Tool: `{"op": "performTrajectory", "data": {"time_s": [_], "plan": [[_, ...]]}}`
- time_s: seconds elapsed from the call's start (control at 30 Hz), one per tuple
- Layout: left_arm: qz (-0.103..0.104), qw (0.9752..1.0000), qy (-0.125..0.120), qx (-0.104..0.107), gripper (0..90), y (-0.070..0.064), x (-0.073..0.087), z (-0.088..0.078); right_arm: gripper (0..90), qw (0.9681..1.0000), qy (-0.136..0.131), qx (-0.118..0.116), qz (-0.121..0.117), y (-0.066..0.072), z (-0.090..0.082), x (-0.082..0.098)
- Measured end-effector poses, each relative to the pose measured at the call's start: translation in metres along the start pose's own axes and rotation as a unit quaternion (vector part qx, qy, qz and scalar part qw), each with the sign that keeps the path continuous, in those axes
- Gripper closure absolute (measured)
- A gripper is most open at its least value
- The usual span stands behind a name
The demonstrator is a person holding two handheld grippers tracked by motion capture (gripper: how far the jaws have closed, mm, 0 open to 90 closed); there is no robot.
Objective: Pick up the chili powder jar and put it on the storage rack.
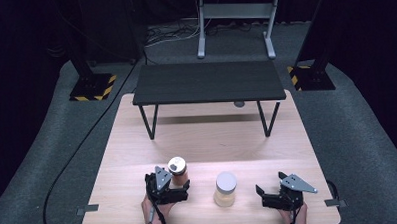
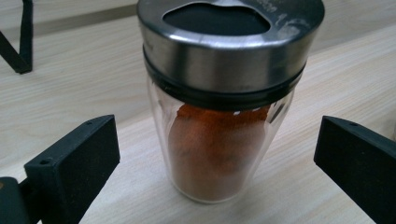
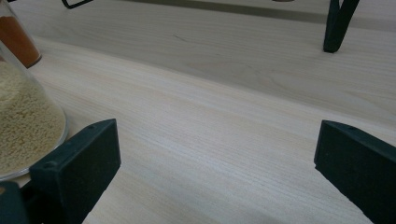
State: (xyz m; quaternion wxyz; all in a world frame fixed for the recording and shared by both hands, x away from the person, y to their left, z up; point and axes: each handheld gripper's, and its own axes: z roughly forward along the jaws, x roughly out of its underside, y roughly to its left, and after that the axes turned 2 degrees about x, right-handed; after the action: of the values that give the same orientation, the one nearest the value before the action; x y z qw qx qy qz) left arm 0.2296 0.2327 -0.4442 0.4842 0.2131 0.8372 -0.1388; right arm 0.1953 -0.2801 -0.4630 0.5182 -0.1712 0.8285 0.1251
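From the high view, two jars stand on the wooden table [image 1: 207,141], near its front edge, in front of a small black shelf [image 1: 208,81]. The left gripper [image 1: 181,185] sits at the spice jar [image 1: 177,171], the right gripper [image 1: 259,192] well apart from the pale jar [image 1: 225,189].

The left gripper view adds what that angle hides: the spice jar [image 2: 219,116] stands upright between widely spread jaws, neither pad touching the glass. It holds orange-red powder under a steel shaker lid [image 2: 229,44].

In the right gripper view the jaws are likewise spread over bare wood. The pale jar [image 3: 23,126], cut off at the left edge, holds what look like fine yellowish grains.
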Motion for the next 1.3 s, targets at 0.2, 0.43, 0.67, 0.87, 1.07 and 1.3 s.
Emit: {"op": "performTrajectory", "data": {"time_s": [0.2,0.43,0.67,0.87,1.07,1.3], "plan": [[0.003,1.0,0.006,-0.001,0.0,0.002,-0.005,0.005,0.0,1.0,-0.001,0.0,0.002,-0.001,0.0,0.0],[-0.003,0.9998,0.017,0.013,0.0,0.007,-0.009,0.012,0.0,1.0,0.003,-0.005,0.004,-0.003,0.001,-0.001],[-0.002,0.9997,0.018,0.019,0.6,0.008,-0.01,0.016,0.0,1.0,0.001,-0.005,0.004,-0.003,0.0,0.0],[-0.003,0.9994,0.026,0.025,16.5,0.01,-0.012,0.018,0.0,1.0,0.001,-0.005,0.004,-0.003,0.001,0.0],[-0.012,0.9994,0.023,0.022,29.2,0.014,-0.008,0.018,0.0,1.0,0.003,-0.004,0.004,-0.002,0.001,-0.001],[-0.002,0.9998,0.006,0.019,30.6,0.013,-0.001,0.017,0.0,1.0,0.004,-0.004,0.003,-0.002,0.001,-0.001]]}}
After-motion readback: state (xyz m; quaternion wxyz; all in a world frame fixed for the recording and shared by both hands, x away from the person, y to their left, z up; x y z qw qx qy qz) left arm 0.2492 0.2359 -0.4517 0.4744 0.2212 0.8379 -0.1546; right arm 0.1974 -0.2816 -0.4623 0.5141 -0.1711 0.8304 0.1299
